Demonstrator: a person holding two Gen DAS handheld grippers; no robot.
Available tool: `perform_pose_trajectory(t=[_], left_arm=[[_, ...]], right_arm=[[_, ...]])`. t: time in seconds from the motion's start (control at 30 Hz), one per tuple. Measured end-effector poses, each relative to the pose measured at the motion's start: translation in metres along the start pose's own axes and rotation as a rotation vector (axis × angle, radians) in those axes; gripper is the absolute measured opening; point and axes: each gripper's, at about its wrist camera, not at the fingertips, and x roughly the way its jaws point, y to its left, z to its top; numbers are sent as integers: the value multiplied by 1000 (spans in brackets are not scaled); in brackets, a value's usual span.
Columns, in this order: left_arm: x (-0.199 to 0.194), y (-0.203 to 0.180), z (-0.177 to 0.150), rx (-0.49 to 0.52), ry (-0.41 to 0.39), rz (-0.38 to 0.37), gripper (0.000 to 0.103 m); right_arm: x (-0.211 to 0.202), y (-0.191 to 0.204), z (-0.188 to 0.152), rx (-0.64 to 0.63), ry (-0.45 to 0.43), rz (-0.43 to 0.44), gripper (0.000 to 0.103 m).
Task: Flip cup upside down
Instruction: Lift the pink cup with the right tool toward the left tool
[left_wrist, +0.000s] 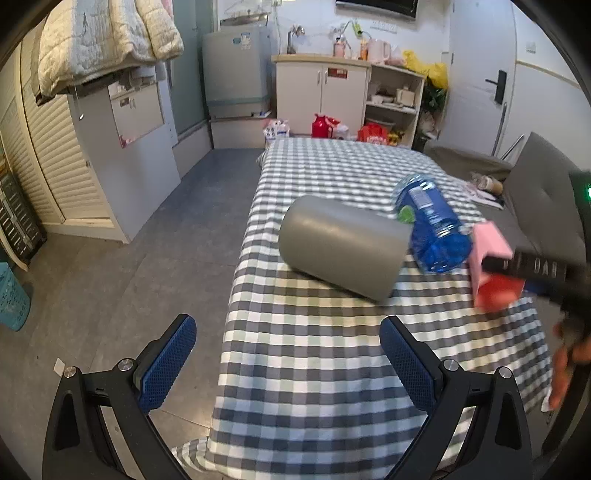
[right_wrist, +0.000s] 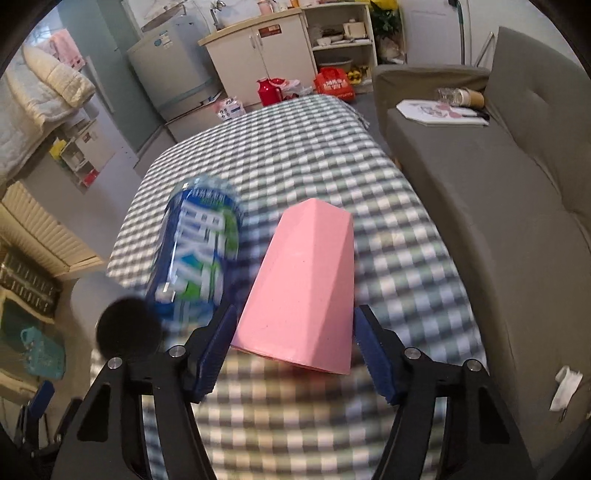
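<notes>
A pink faceted cup (right_wrist: 303, 291) is held between the blue pads of my right gripper (right_wrist: 295, 343), tilted with its base pointing away and its open rim toward the camera, above the checked tablecloth (right_wrist: 295, 155). In the left wrist view the same pink cup (left_wrist: 491, 258) shows at the right, clamped by the right gripper's black fingers (left_wrist: 524, 266). My left gripper (left_wrist: 288, 365) is open and empty, low at the table's near left edge. A grey cup (left_wrist: 343, 247) lies on its side on the cloth ahead of it.
A blue water bottle (left_wrist: 432, 225) lies beside the grey cup; it also shows in the right wrist view (right_wrist: 199, 251). A grey sofa (right_wrist: 498, 206) stands right of the table. Cabinets (left_wrist: 332, 92), a small fridge (left_wrist: 236, 74) and floor clutter are beyond.
</notes>
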Motion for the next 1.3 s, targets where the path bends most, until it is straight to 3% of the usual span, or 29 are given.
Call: perform_pose_trajectory(t=[0.3,0.5,0.67,0.73,0.8,0.9,1.2,1.3], left_arm=[[-37,5,-4,-23,-41,-3,103],[-50,16,-10,-26,-39,13,103],[-48,19,-13,-25,-15,23,103],[-45,16,-14,-18,4,21,103],[-44,11,-15,-4,13,22,103],[-45,3,-14,22,17,26,103],[-43,-39,2,74,58,1,103],[-39,-55,10,71,88,-59,103]], right_arm=[[-35,33,-74,-95,75,84,65],[-40,58,-97,-148,80,105,65],[-41,59,-96,-141,93,93,66],[-45,57,-95,-154,81,57,74],[-52,55,-91,-166,64,55,75],[-69,48,-85,-171,15,68,83],[-111,15,-65,-217,-140,-10,84],[-118,1,-59,-233,-170,-37,84]])
